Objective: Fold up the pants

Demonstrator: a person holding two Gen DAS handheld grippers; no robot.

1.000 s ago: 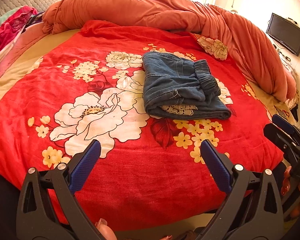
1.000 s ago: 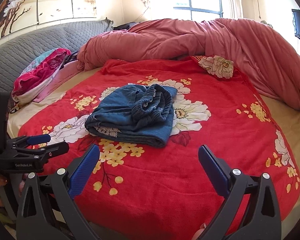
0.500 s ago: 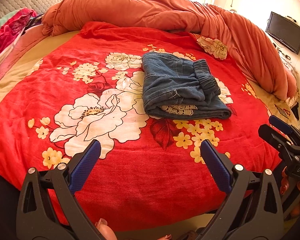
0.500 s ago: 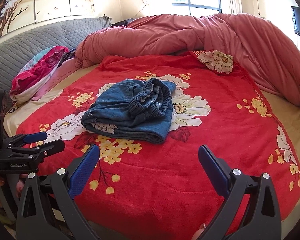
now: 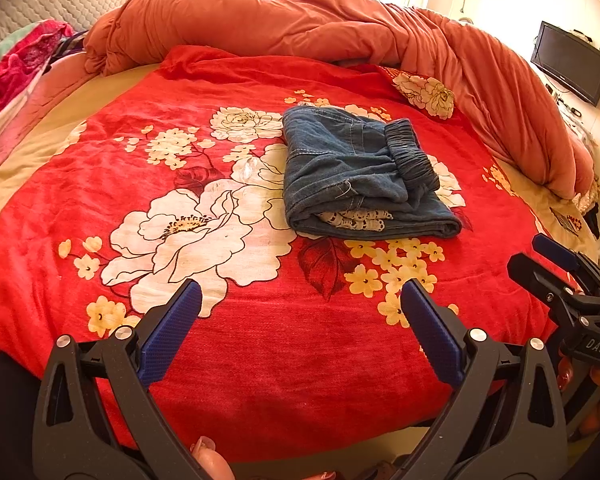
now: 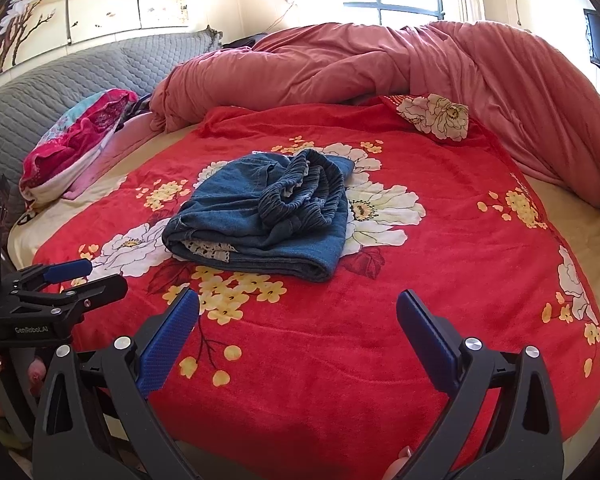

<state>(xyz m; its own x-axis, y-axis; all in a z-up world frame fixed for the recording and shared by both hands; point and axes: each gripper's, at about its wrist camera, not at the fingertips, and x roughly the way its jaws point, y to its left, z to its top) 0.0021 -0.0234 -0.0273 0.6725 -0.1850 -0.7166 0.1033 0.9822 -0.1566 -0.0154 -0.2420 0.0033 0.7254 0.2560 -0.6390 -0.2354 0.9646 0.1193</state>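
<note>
While both grippers hovered empty at lower frame, left gripper (image 5: 300,320) and right gripper (image 6: 298,322) had jaws spread wide; pants (image 5: 360,176), folded, lay at centre frame on the red blanket (image 5: 140,128), well apart.

The folded pants (image 5: 360,184) lie on the blanket (image 5: 228,344) in the middle of the bed. Behind them sits a heaped quilt (image 5: 300,24). Both grippers, left (image 5: 300,320) and right (image 6: 298,324), hang in front, well apart from the pants.
</note>
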